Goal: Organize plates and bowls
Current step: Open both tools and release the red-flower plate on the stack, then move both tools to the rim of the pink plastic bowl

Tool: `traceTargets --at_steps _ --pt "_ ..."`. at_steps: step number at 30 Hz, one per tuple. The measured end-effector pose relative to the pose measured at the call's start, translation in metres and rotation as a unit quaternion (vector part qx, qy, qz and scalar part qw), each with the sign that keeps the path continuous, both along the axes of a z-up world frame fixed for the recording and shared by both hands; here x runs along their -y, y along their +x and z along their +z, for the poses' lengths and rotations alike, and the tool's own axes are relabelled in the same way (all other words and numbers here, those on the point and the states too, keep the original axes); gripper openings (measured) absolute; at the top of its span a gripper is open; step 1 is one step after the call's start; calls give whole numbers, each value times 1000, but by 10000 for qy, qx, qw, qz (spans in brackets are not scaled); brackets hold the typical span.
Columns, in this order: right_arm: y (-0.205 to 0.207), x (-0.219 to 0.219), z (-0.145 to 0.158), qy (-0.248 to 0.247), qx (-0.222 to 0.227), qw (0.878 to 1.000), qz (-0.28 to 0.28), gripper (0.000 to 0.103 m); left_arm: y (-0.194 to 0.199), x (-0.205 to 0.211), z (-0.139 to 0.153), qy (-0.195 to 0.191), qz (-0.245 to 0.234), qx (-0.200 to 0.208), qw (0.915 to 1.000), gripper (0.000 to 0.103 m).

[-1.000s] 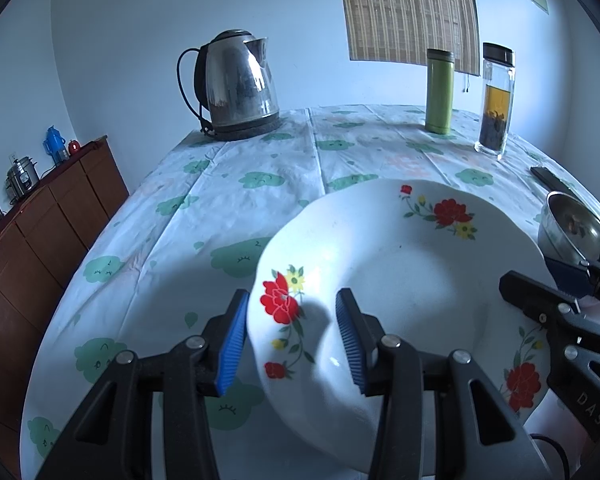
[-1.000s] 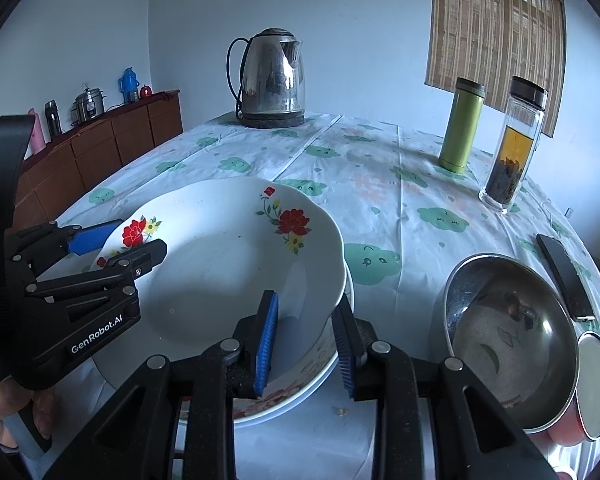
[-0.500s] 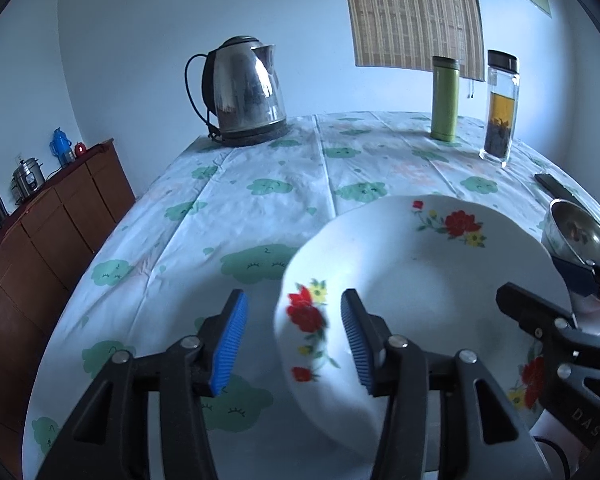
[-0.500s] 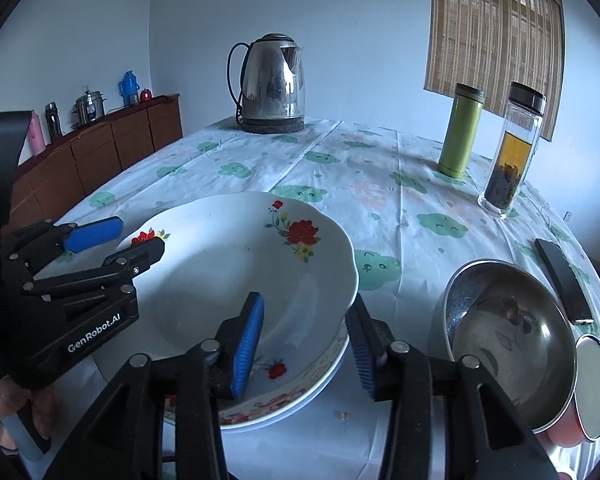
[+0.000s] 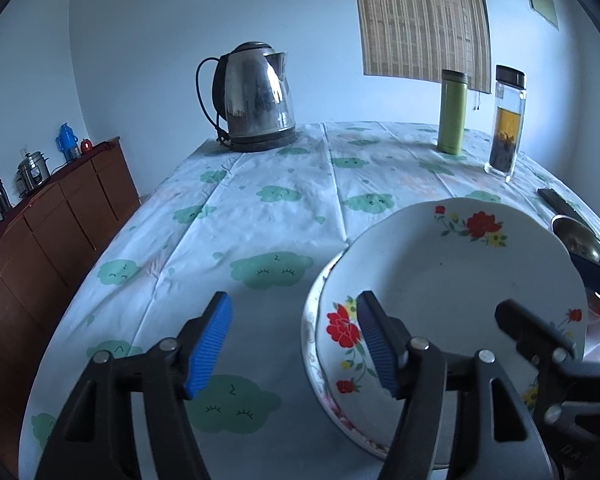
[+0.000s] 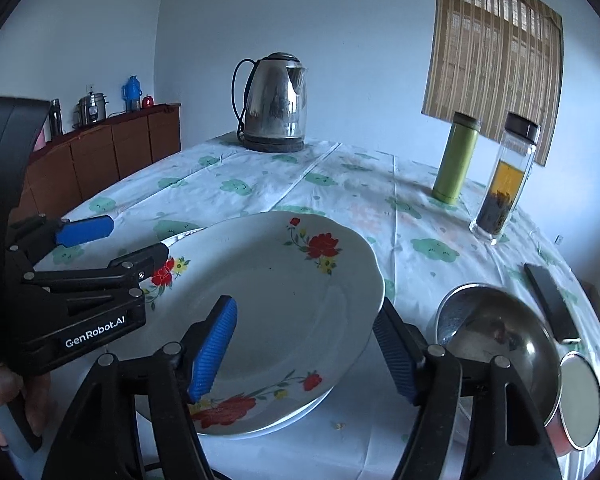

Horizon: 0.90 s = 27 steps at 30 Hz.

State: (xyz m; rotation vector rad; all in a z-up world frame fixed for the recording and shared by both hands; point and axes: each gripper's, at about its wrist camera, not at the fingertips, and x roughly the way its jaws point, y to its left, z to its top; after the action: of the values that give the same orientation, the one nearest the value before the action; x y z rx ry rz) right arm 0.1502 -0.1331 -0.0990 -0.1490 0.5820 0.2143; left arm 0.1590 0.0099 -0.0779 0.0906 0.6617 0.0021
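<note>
A white plate with red flowers (image 6: 284, 304) lies stacked on another floral plate (image 6: 296, 420) on the table; it also shows in the left wrist view (image 5: 452, 280). My right gripper (image 6: 304, 354) is open, its jaws wide on either side of the stack's near rim, touching nothing. My left gripper (image 5: 294, 344) is open at the stack's left rim; it also shows in the right wrist view (image 6: 112, 240). A steel bowl (image 6: 496, 340) sits to the right of the plates.
A steel kettle (image 6: 276, 100) stands at the far side of the table. A green flask (image 6: 456, 160) and a glass tea bottle (image 6: 504, 184) stand far right. A black phone (image 6: 552, 304) and a small lidded container (image 6: 580, 404) lie by the bowl. A wooden sideboard (image 5: 40, 232) stands left.
Both grippers have opened and let go of the top plate, which now rests on the lower plate. The left gripper has drawn back to the left.
</note>
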Motion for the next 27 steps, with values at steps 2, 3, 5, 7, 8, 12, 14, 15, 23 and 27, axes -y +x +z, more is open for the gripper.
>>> traceTargets --at_steps 2,3,5,7,8,12,14,15,23,27 --pt "0 -7 -5 -250 -46 9997 35 78 0 -3 1 -32 57 23 10000 66" --pt "0 -9 -8 -348 -52 9994 34 80 0 -5 1 -52 84 28 9999 66" --pt "2 -13 -11 -491 -105 9987 83 86 0 -7 1 -89 110 32 9999 67" --pt "2 -13 -14 -575 -134 9982 117 86 0 -7 1 -87 114 26 9999 67" --pt "2 -12 -13 -576 -87 9983 92 86 0 -7 1 -80 105 24 9999 67" --pt "-7 -11 -6 -834 458 9954 -98 87 0 -6 -1 -62 69 3 10000 68" --pt "-5 -6 -5 -313 190 9993 43 87 0 -5 -1 -56 61 -10 10000 68" --pt "-5 -6 -5 -285 193 9994 40 87 0 -5 -1 -53 57 -4 10000 68" --pt "-13 -11 0 -310 452 9984 108 87 -1 -7 1 -103 80 25 9999 68" --pt "-14 -9 3 -195 501 9985 118 87 -1 -7 1 -87 99 48 9999 68"
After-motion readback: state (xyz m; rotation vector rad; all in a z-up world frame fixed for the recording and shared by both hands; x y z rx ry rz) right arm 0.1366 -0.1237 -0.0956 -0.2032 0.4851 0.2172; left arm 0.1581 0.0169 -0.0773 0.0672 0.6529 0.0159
